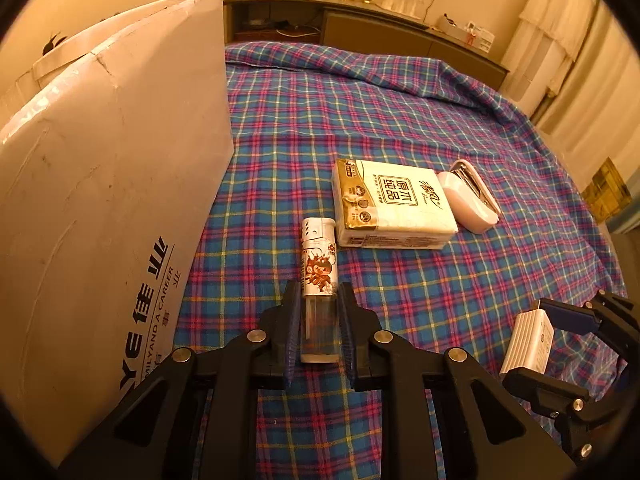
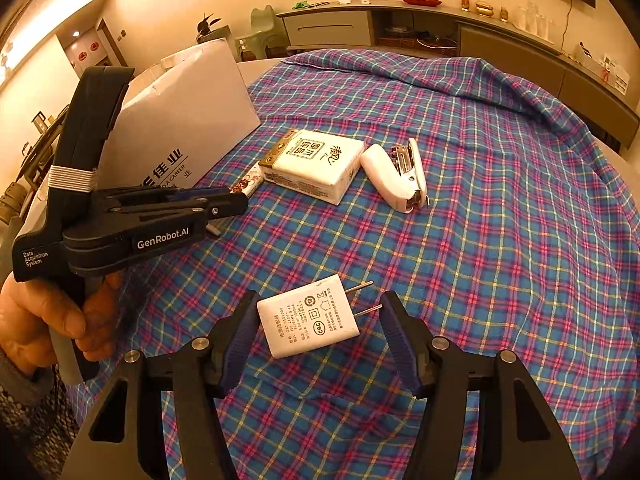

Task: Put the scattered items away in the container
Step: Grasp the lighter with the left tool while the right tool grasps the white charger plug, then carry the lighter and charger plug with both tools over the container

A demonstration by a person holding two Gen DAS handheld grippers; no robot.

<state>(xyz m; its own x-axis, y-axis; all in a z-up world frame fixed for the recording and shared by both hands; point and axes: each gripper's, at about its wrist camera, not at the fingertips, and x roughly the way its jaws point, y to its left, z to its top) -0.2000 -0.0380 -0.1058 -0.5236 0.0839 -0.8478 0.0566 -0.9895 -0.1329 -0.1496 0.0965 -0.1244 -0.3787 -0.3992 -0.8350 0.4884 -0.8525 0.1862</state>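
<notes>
Lighter (image 1: 319, 280) pinched in left tongs (image 1: 319, 300); right tongs (image 2: 318, 320) spread around charger (image 2: 307, 318)

box (image 1: 112, 184) left | lighter (image 1: 320, 280) beside it | tissue pack (image 1: 394, 204) right | stapler (image 1: 472, 196) rightmost

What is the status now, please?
Left gripper shut on lighter. Right gripper open around charger. Box beside, nothing blocking.

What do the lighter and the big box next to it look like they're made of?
Lighter: probably plastic, with a clear glossy lower body you can see through, a printed cartoon wrap above it, and a white top that could be metal or plastic. Box: cardboard, matte white with printed lettering, scuffed and creased along its edges.
</notes>
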